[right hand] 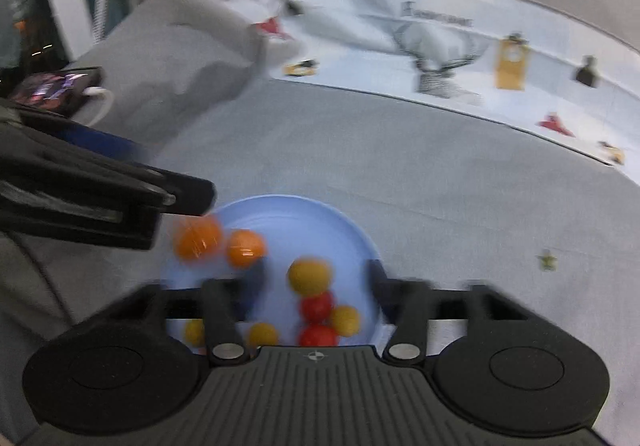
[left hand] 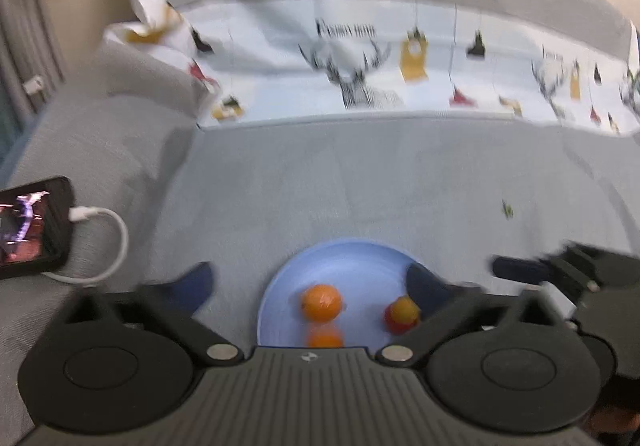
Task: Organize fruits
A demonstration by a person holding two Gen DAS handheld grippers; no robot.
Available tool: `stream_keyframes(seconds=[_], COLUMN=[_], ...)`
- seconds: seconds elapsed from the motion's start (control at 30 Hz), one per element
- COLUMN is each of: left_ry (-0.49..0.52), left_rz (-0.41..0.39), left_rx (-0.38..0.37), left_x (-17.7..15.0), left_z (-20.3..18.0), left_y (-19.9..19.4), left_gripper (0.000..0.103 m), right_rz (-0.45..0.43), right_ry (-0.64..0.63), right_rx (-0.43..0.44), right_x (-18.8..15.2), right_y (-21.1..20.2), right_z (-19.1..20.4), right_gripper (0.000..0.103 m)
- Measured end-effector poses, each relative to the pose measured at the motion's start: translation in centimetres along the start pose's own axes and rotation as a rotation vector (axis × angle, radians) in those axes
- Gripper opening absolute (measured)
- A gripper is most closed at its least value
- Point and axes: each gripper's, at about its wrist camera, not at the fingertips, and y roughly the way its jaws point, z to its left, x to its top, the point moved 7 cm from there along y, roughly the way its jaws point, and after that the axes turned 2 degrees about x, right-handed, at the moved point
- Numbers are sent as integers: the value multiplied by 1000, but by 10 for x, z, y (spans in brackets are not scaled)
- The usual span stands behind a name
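A light blue plate [left hand: 344,258] lies on grey bedding. In the left wrist view it holds two oranges [left hand: 322,302] and a red and yellow fruit [left hand: 402,314]. My left gripper [left hand: 312,282] hangs over the plate's near side, open wide, nothing pressed between its fingers. In the right wrist view the plate [right hand: 288,206] carries two oranges [right hand: 246,248], several small yellow fruits [right hand: 346,320] and two red ones [right hand: 316,306]. My right gripper [right hand: 314,278] is open above them. A blurred yellow fruit [right hand: 310,276] sits loose between its fingers, clear of both pads.
A phone [left hand: 32,222] with a white cable lies on a grey pillow at the left. A white printed sheet [left hand: 360,62] crosses the bed behind the plate. A small green scrap [right hand: 546,260] lies to the plate's right. The left gripper's finger [right hand: 192,198] overhangs the plate's left rim.
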Motion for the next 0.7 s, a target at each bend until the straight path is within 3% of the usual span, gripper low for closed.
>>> stream_keyframes(seconds=[0.23, 0.4, 0.5, 0.7], left_ry=[-17, -57, -52, -68], left_rz=[-66, -212, -294, -296], left_rx=[20, 34, 96, 154], left_x=[-19, -31, -38, -55], left_z=[-9, -12, -16, -20], left_y=[-54, -134, -171, -196], left_gripper=[103, 103, 103, 103], right_rz=[-46, -149, -203, -249], right_ry=[168, 209, 202, 176], right_rx=[-43, -19, -9, -1], right_x=[-42, -56, -60, -72], right_y=[-59, -117, -146, -185], right_z=[-20, -21, -17, -2], right_gripper=[87, 96, 98, 102])
